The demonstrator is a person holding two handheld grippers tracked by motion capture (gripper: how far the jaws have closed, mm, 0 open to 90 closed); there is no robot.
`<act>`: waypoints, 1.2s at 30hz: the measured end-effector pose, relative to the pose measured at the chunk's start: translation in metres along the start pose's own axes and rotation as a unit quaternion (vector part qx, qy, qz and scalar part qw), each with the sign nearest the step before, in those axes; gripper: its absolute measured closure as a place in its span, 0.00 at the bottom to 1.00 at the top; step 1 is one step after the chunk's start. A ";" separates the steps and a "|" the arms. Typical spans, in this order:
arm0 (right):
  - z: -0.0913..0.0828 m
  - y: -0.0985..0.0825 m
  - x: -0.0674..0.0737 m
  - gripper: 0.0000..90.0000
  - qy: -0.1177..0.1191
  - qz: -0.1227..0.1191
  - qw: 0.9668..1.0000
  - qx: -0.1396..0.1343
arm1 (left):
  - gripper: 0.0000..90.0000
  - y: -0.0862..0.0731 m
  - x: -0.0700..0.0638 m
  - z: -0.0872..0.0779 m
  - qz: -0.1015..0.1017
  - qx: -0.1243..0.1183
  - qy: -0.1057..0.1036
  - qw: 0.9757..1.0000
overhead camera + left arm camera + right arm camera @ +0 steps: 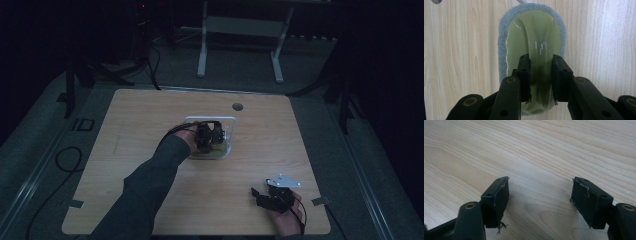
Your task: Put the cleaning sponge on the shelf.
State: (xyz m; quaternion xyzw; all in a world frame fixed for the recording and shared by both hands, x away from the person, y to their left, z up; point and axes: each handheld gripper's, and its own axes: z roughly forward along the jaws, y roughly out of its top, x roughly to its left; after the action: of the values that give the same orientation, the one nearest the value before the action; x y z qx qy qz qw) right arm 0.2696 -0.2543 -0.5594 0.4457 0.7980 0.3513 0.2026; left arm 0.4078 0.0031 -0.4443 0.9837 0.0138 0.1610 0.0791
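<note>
Wood table (599,37), L gripper (541,77) gripping scrubber handle (540,50).

Pale wood-grain table (459,50) fills the scene, smooth and faintly satin, its streaks running in long bands. On it lies the scrubber (534,37): a glossy, translucent yellow-green plastic handle catching small white glints, rimmed by a rough, fuzzy grey scouring pad (felt-like, matt all round). The left gripper (541,77) looks matt black plastic with dull brass-coloured rivets. The right gripper (540,195) wears matt black pads, frayed at the edges with loose threads. In the high view, a clear glossy tray (232,131).
</note>
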 end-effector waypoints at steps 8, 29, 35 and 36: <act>0.000 0.000 0.000 0.33 0.000 0.000 1.000 0.000 | 0.80 0.002 0.000 0.006 -0.005 0.000 0.005 1.000; 0.000 0.000 0.000 0.33 0.000 0.001 1.000 0.000 | 0.79 0.006 -0.001 0.016 0.012 0.014 0.026 0.999; 0.000 0.000 0.000 0.33 0.000 0.001 1.000 0.000 | 0.79 0.008 -0.003 0.019 0.016 0.017 0.050 0.998; 0.000 0.000 0.000 0.33 0.000 0.001 1.000 0.000 | 0.79 0.009 -0.002 0.020 0.017 0.018 0.054 0.998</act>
State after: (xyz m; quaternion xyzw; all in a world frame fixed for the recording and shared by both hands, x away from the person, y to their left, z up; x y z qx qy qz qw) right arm 0.2694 -0.2542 -0.5594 0.4465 0.7978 0.3514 0.2019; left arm 0.4119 -0.0085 -0.4624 0.9748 0.0044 0.2151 0.0581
